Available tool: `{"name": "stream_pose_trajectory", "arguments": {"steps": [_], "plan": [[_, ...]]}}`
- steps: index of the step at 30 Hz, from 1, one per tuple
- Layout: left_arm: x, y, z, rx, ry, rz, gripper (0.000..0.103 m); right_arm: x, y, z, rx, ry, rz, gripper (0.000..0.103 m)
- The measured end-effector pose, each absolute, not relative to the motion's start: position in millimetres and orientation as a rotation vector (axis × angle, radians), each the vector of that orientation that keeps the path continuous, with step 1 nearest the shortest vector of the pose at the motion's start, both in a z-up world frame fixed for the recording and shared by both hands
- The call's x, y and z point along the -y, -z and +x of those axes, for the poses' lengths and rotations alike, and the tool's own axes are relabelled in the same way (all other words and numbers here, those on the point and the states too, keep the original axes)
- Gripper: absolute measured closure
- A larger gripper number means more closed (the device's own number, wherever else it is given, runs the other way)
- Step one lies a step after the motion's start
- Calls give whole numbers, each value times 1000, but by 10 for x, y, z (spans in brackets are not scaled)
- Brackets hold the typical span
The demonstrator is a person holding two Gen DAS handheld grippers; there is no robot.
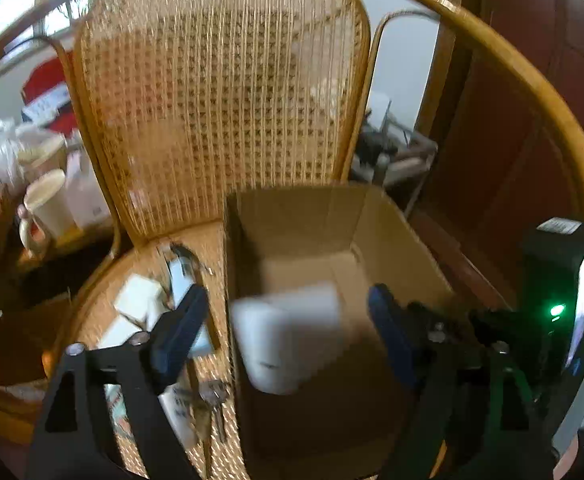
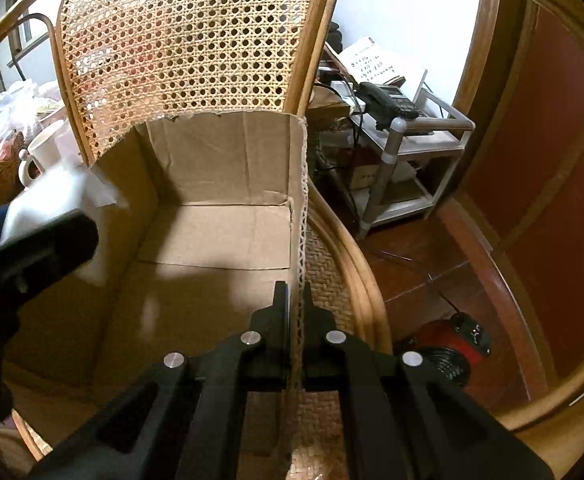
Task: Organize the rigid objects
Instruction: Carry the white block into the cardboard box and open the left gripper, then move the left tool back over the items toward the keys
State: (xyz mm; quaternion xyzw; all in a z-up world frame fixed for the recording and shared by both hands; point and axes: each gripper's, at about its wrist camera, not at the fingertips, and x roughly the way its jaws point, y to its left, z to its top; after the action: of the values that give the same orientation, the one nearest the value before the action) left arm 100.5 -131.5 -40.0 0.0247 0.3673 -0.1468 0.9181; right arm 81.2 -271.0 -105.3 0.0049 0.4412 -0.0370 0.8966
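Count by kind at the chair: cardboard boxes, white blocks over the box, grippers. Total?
Cardboard box: 1
White block: 1
Grippers: 2, left gripper and right gripper
Total: 4

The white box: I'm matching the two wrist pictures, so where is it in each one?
Left wrist: the white box is blurred, low centre, between the open left gripper fingers, over the cardboard box.
Right wrist: it is at the left edge, above the carton's left wall, partly behind a black finger.
Shared landmark: the cardboard box on the cane chair.
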Motion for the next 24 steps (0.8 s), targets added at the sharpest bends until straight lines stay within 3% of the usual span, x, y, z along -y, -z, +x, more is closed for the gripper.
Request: {"name": "stream_pose_trajectory", "arguments": {"steps": [2, 24], "plan": [[1273, 337, 957, -692, 257, 72, 1, 2702, 1055, 812, -911, 72, 14, 98], [169, 475, 1226, -791, 8, 106, 0, 2675, 1076, 825, -915, 89, -6, 97]]}}
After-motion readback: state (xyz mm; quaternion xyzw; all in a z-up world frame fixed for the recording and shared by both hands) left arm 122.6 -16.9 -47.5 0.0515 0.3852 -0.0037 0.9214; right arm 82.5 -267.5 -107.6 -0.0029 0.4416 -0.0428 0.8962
